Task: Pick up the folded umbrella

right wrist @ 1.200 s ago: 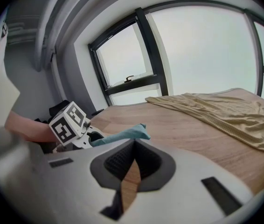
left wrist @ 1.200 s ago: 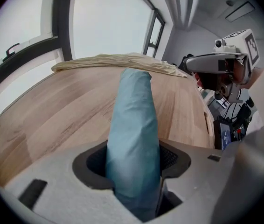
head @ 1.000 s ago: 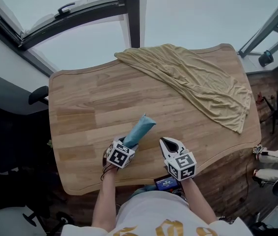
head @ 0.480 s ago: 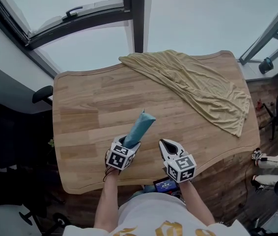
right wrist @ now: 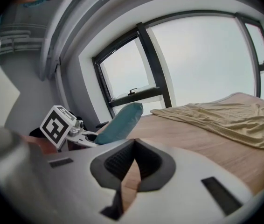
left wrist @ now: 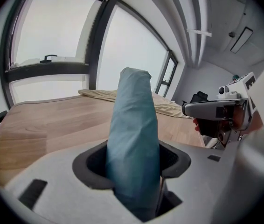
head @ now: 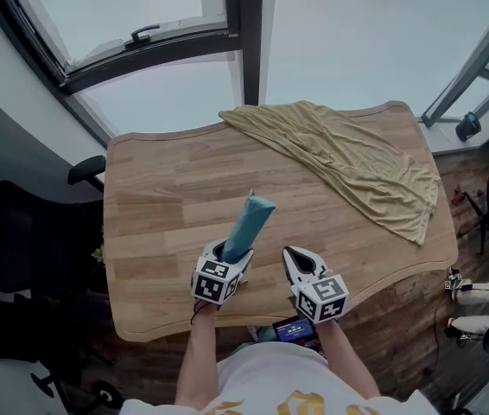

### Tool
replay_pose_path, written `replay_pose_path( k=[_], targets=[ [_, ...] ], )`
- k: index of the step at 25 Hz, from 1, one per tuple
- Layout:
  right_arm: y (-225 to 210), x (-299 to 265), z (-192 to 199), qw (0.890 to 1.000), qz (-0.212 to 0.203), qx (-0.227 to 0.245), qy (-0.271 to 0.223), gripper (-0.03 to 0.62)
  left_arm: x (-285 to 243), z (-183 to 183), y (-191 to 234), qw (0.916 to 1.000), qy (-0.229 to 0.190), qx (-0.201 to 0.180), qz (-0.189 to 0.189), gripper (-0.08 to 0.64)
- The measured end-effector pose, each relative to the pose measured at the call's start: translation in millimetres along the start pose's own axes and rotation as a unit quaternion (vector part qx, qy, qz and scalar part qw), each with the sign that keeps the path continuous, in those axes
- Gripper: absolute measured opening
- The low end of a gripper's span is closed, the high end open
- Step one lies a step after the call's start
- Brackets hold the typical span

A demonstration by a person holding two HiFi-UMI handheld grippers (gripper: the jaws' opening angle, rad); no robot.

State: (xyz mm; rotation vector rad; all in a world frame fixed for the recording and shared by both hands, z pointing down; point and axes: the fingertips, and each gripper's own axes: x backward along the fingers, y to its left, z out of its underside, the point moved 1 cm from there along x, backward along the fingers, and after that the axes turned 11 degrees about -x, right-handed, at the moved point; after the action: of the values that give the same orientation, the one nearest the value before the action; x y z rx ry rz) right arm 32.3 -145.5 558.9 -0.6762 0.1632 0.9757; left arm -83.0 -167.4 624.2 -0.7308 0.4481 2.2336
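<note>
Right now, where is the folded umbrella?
In the head view the umbrella is near the table's front edge, left of centre, clamped in the left hand-held gripper, its tip pointing toward the tan cloth.

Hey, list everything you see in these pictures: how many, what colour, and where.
folded umbrella: one, teal, raised over the table, tip toward the window
cloth: one, yellowish beige, rumpled across the table's far right part
table: one, light wood, under both grippers
office chair: one, black, on the floor left of the table
window frame: dark, beyond the table's far edge
blue-screened device: one, by the person's waist
left gripper: white, jaws shut on the folded umbrella
right gripper: white, jaws together, empty
</note>
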Motion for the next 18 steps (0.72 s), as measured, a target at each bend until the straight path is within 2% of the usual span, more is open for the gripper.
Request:
replay_pose_path(
  k=[8, 11, 18],
  targets=[
    [14.2, 14.2, -11.5, 0.999, 0.009, 0.011, -0.03, 0.009, 32.9, -18.2, -1.8, 0.9978, -0.06, -0.001, -0.029, 0.259],
    [24.0, 22.3, -16.6, 0.999, -0.004, 0.004, -0.047, 0.009, 45.1, -26.5, -3.6, 0.9955, -0.086, -0.008, -0.039, 0.259],
    [42.3, 37.2, -33.3, 0.996, 0.0, 0.048, -0.074, 0.009, 71.3, -44.0, -12.6, 0.9891, -0.139, -0.003, -0.049, 0.259]
  ],
)
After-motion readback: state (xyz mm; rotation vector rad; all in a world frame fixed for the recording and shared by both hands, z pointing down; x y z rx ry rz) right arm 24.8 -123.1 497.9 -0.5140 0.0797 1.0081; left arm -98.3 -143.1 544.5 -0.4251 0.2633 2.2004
